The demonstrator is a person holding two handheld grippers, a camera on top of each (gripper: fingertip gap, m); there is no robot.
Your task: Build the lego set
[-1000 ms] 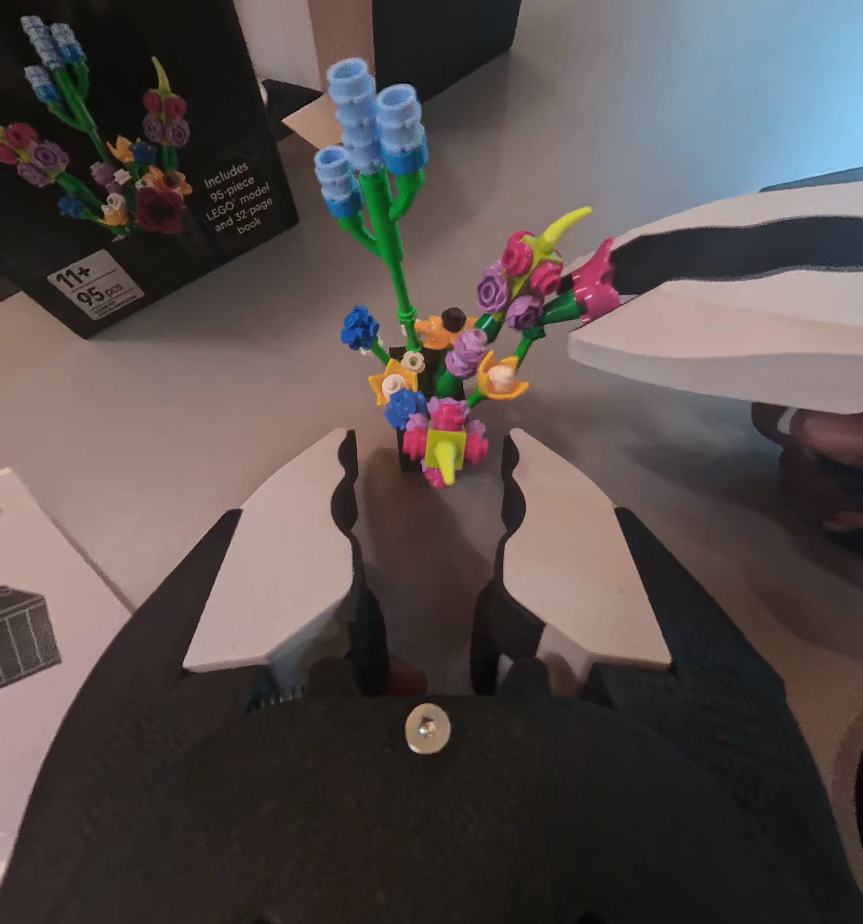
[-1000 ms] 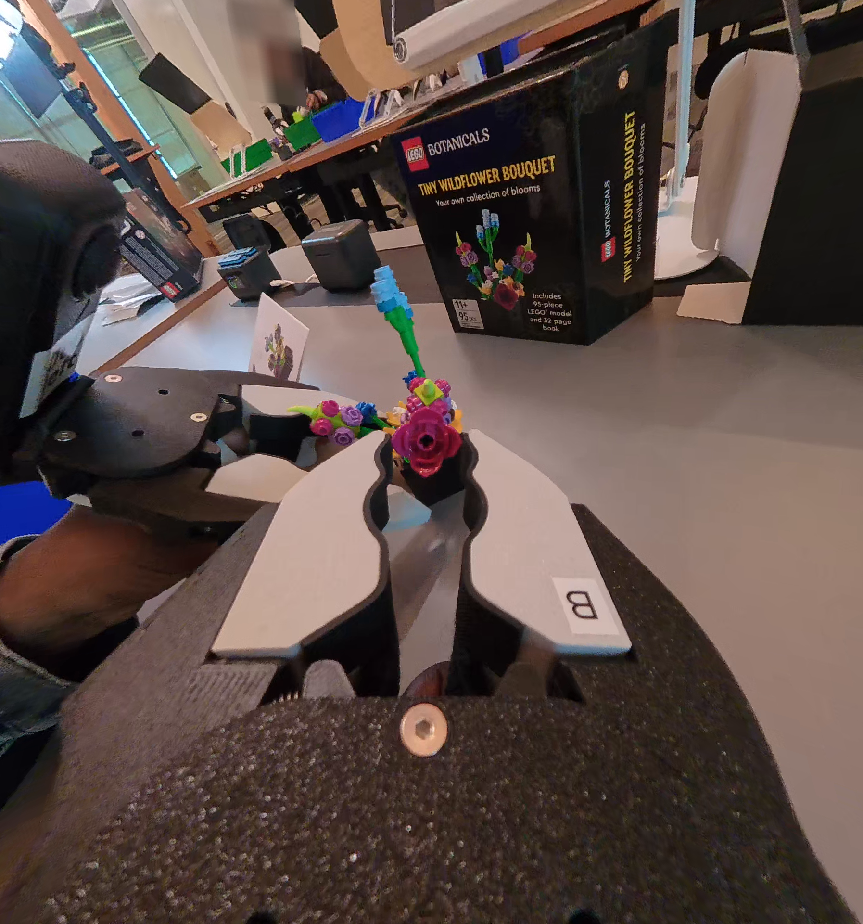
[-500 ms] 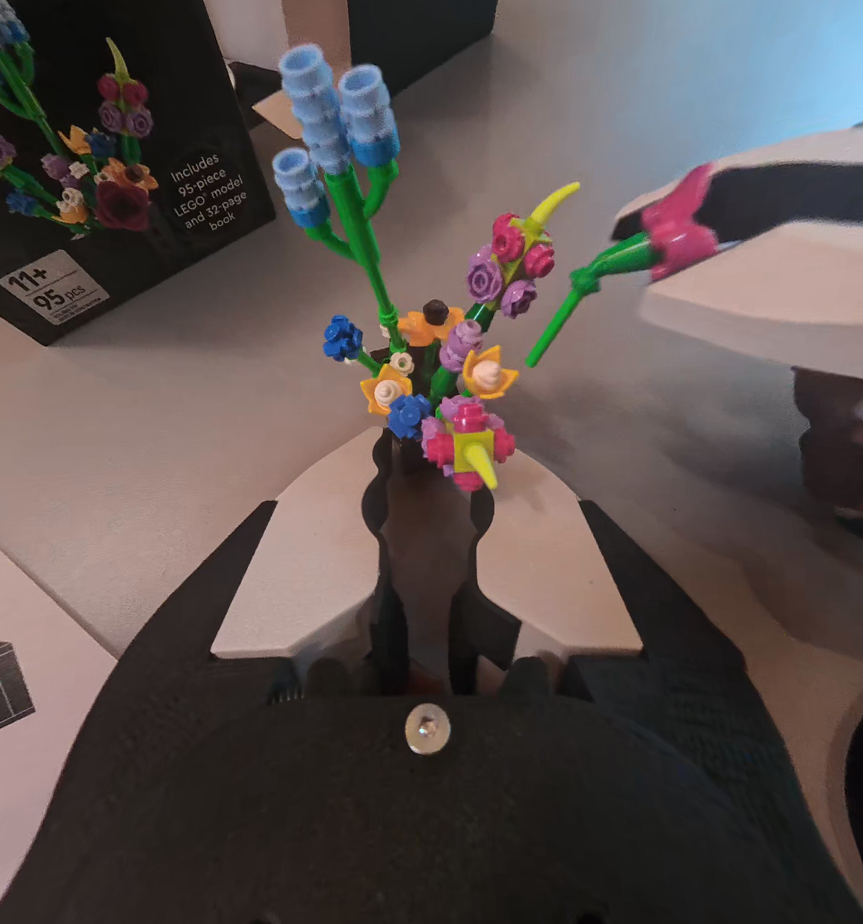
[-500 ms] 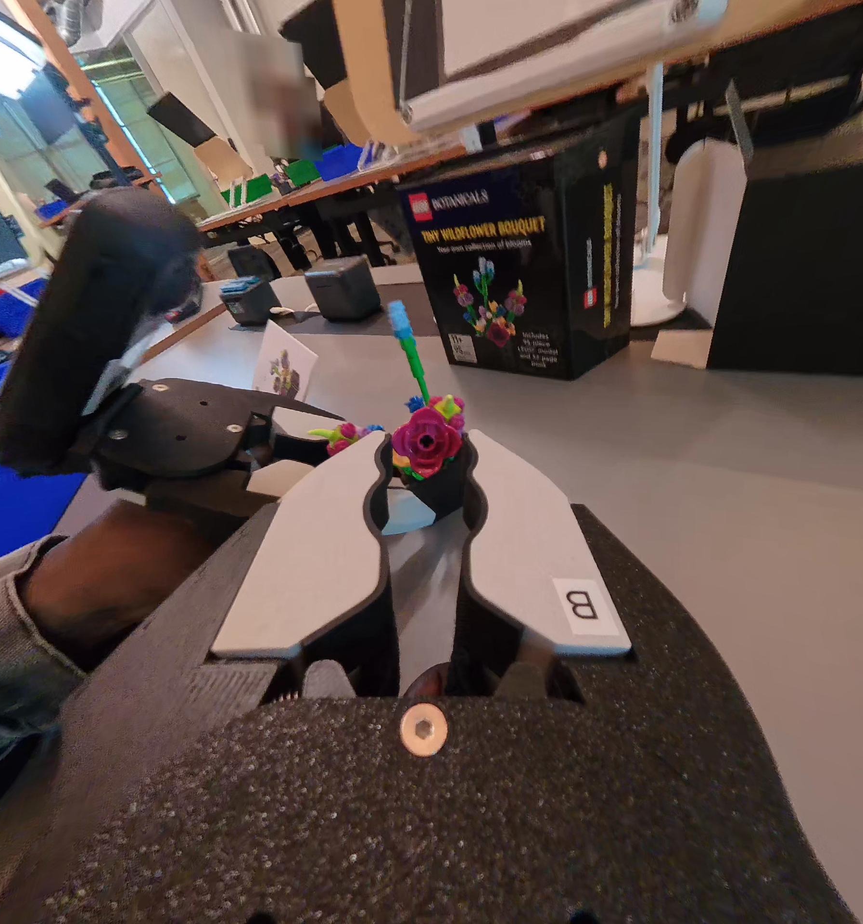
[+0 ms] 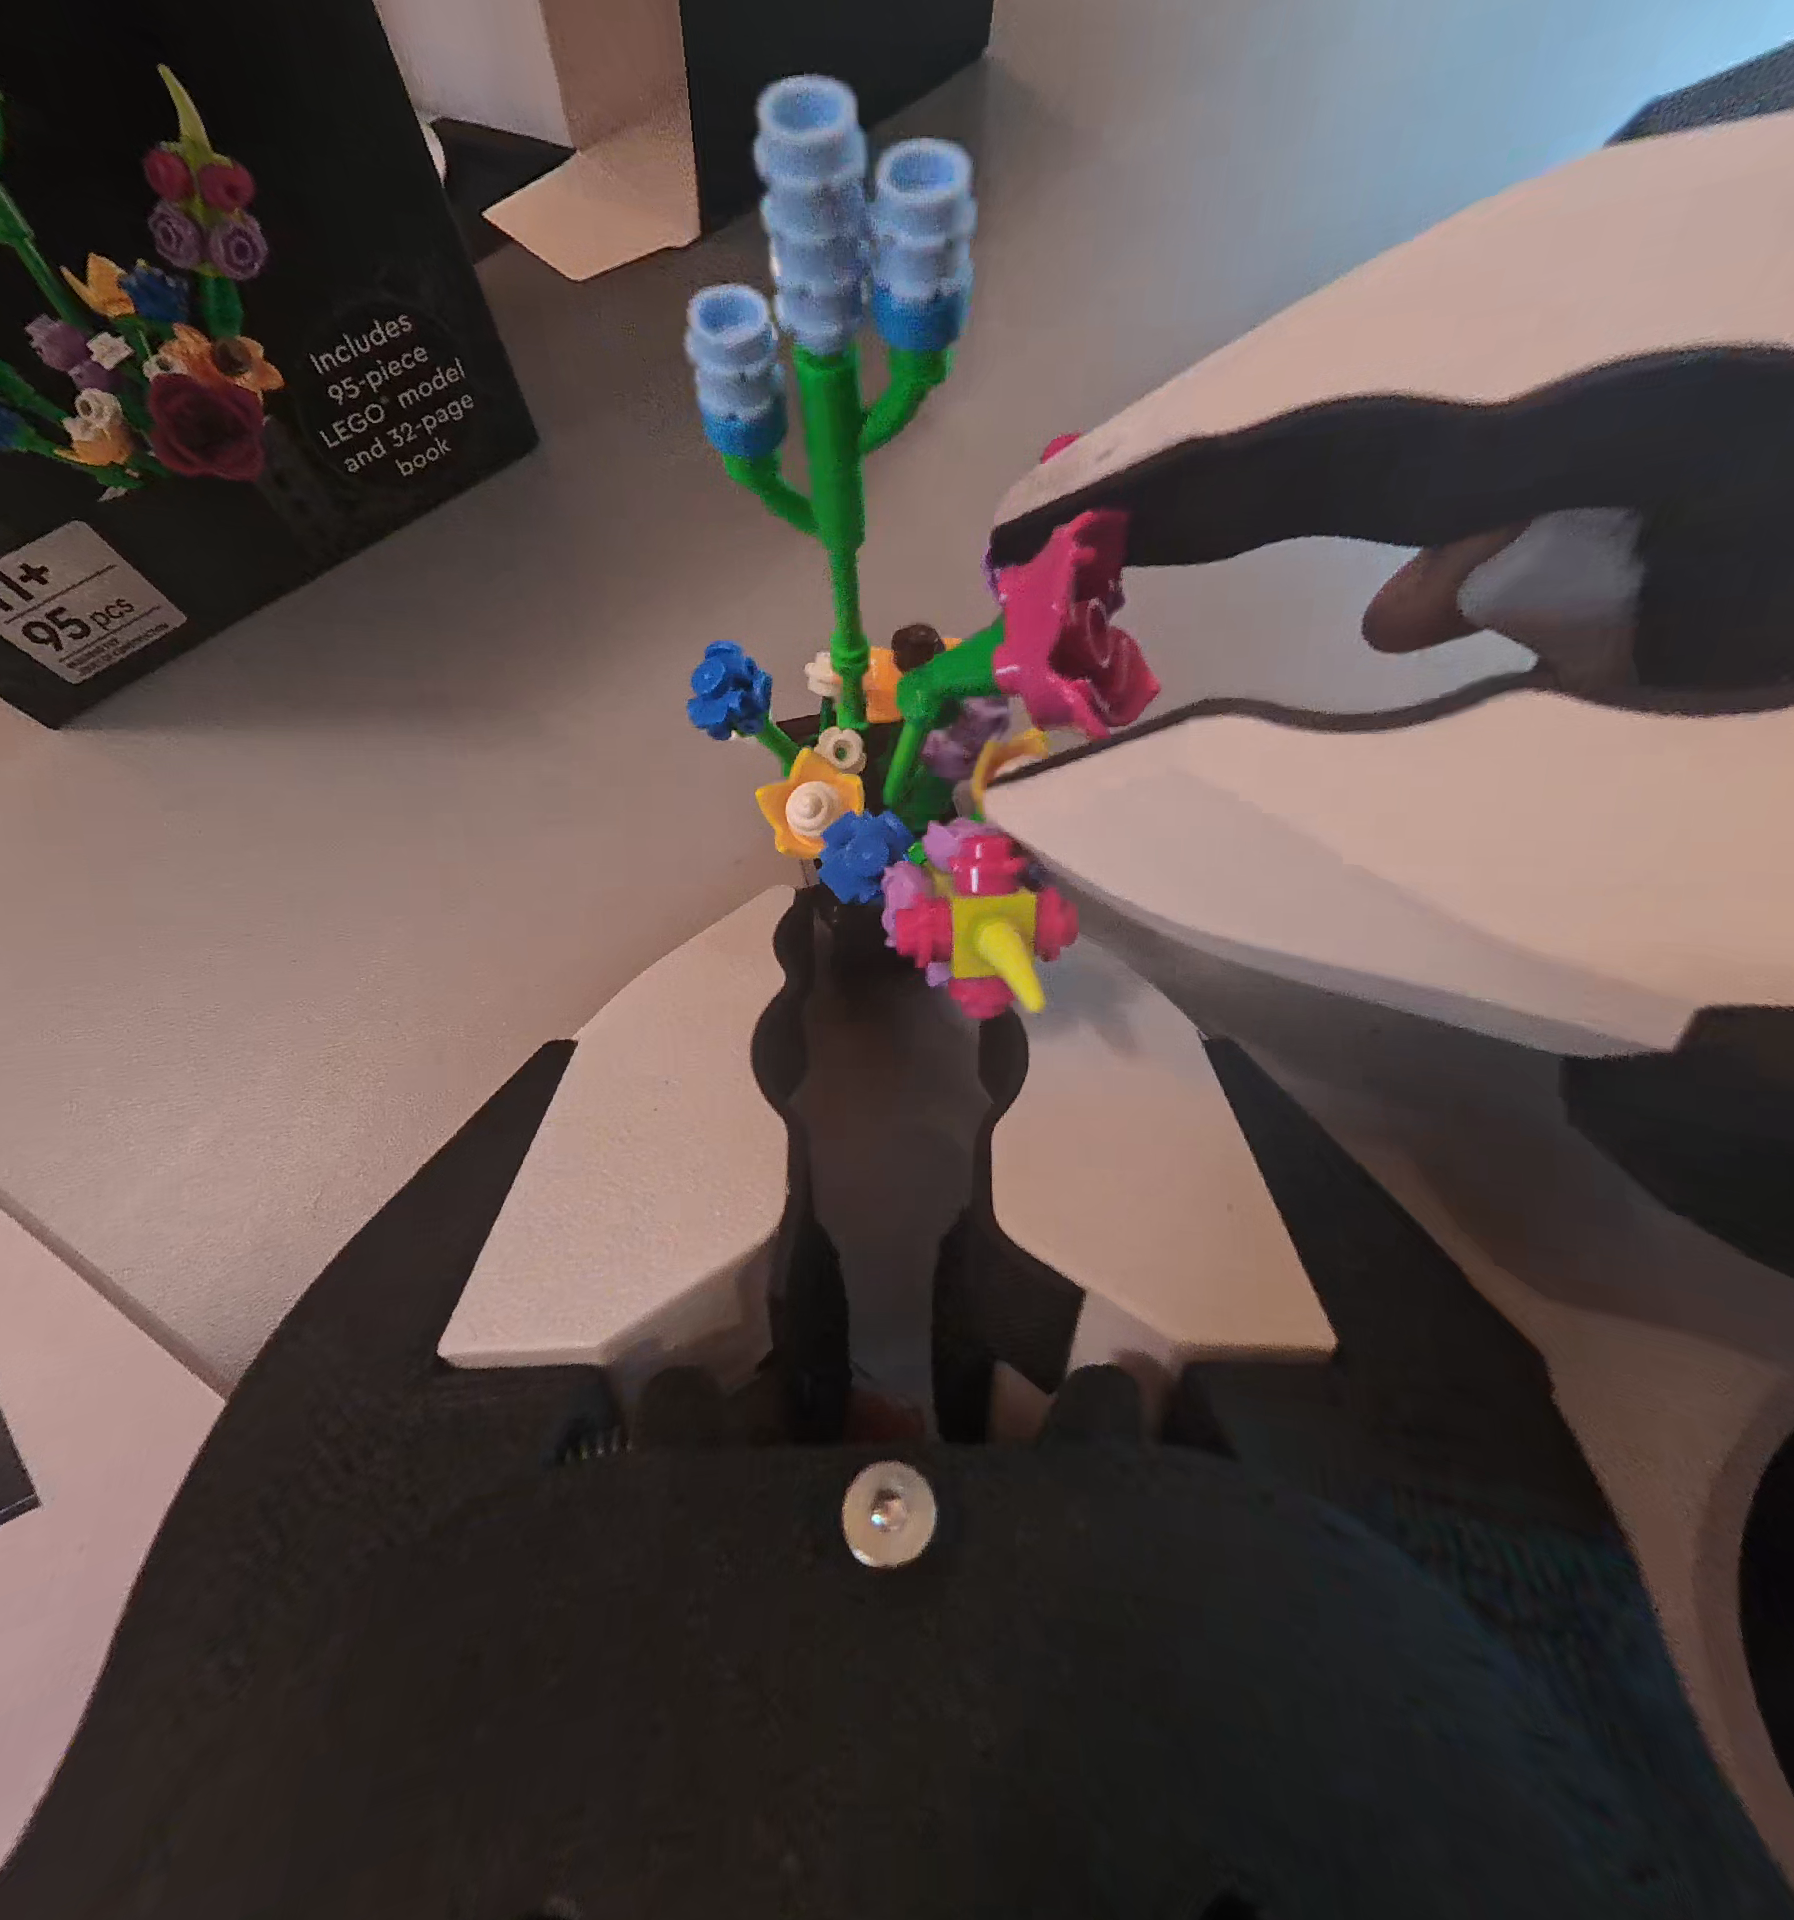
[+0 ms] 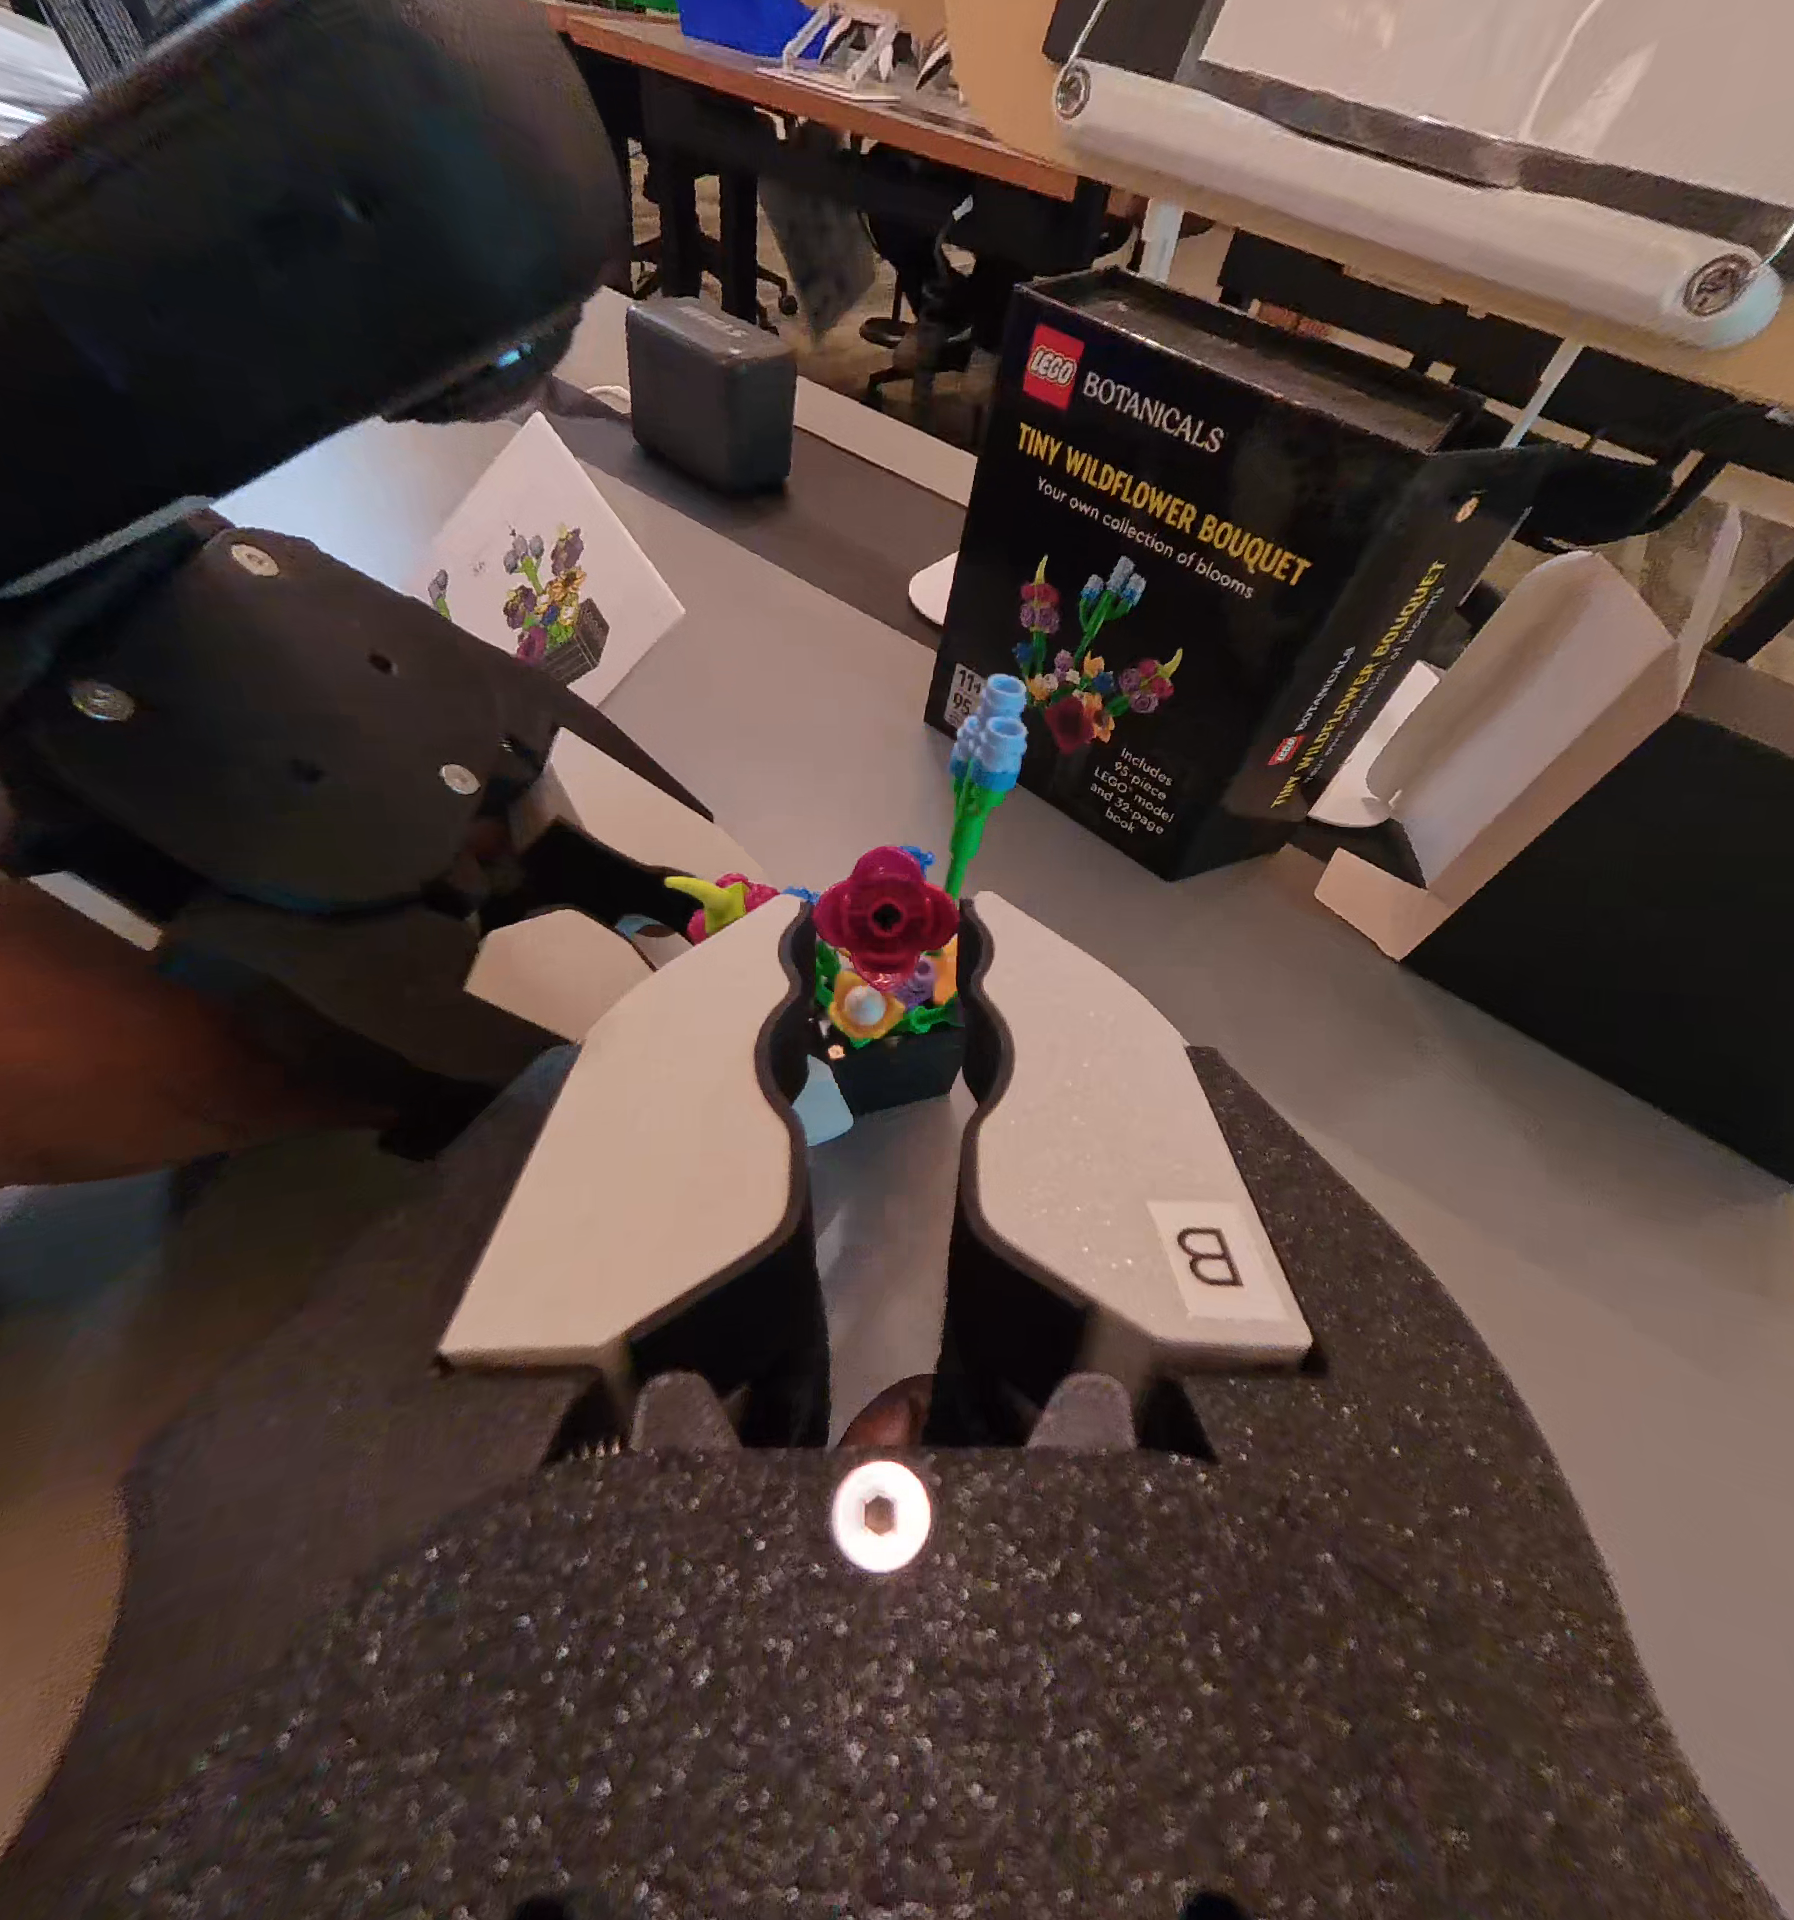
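A small brick flower bouquet (image 5: pixel 839 582) with tall light-blue blooms stands in a black base (image 6: pixel 898 1070) on the grey table (image 5: pixel 301 883). My left gripper (image 5: pixel 898 935) is shut on that black base, with a pad on each side. My right gripper (image 6: pixel 885 914) is shut on a magenta rose (image 6: pixel 885 912) with a green stem. In the left wrist view the right gripper (image 5: pixel 992 660) comes in from the right and holds the rose (image 5: pixel 1069 634) over the bouquet's middle, its stem (image 5: pixel 934 686) pointing down among the flowers. The left gripper (image 6: pixel 680 894) shows at the left of the right wrist view.
The black set box (image 5: pixel 249 364) stands behind the bouquet and also shows in the right wrist view (image 6: pixel 1184 582). An instruction booklet (image 6: pixel 550 582) lies at the back left, a white page (image 5: pixel 41 1403) beside my left gripper. A white open carton (image 6: pixel 1527 707) stands at the right.
My left gripper moved forward and closed on the black base. My right gripper, still holding the rose, drew it away to the right and then brought it over the bouquet's middle.
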